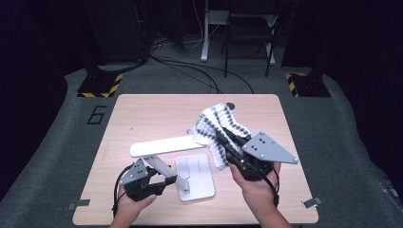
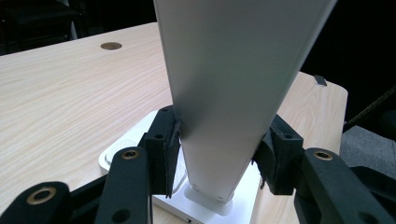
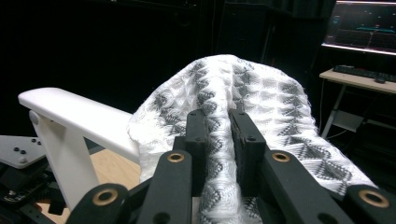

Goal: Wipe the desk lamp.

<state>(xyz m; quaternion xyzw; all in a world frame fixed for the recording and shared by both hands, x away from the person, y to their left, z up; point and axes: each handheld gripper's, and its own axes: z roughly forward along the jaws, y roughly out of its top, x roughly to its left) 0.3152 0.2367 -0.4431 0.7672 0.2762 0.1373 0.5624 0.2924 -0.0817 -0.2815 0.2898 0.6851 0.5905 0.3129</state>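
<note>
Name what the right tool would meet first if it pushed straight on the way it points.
Probably the cloth the right tool already pinches, draped over the lamp head.

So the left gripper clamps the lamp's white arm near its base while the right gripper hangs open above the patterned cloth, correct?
Not quite. The right gripper is shut on the patterned cloth, pinching a fold between its jaws, as the right gripper view shows. The left gripper does clamp the lamp's white arm near its base.

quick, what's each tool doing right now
left tool: closed on the lamp arm
right tool: closed on the patterned cloth
</note>
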